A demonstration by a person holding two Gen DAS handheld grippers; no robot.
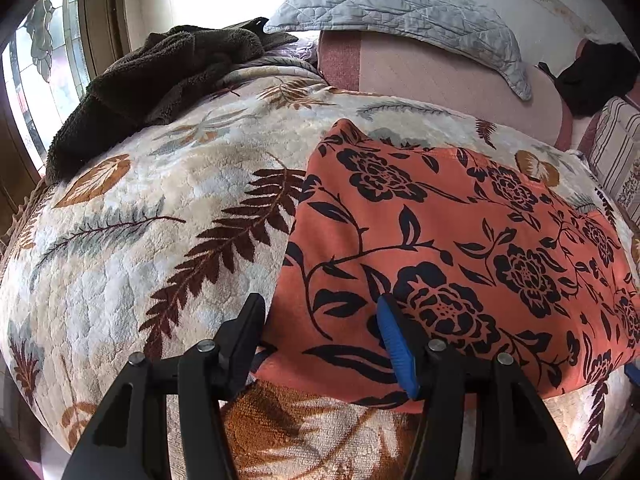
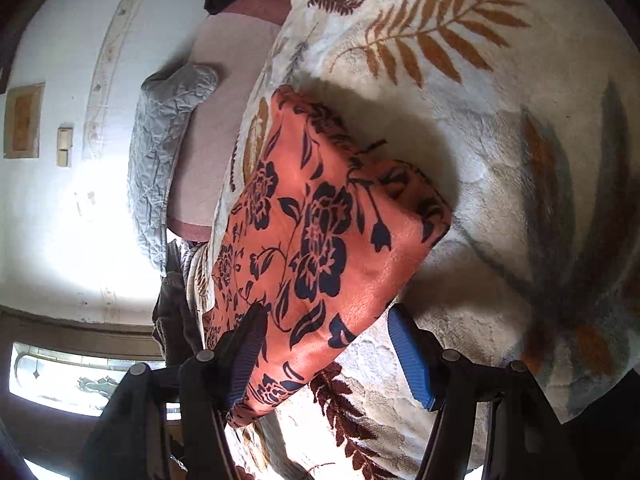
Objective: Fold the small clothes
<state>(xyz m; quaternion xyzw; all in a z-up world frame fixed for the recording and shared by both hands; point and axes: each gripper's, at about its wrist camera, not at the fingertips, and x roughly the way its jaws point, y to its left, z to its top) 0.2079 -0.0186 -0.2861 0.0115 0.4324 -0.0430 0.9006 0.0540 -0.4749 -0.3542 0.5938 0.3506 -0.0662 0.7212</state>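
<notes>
Cloth count is one: a folded orange floral garment (image 1: 460, 248) lying on the leaf-print blanket (image 1: 160, 220). Left gripper (image 1: 320, 312) gapes, empty, straddling its seven-o'clock corner. Right gripper (image 2: 324, 332) likewise gapes over another corner, pressing nothing.

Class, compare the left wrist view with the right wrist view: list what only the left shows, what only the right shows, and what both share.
Only the left wrist view: the striped cushion at the right edge.

Only the right wrist view: the small framed panel and the wall switch.

Both: the orange floral garment lying on the leaf-print blanket, the grey quilted pillow, the dark brown fleece, and a window. The left gripper and the right gripper each have open jaws over an edge of the garment.
</notes>
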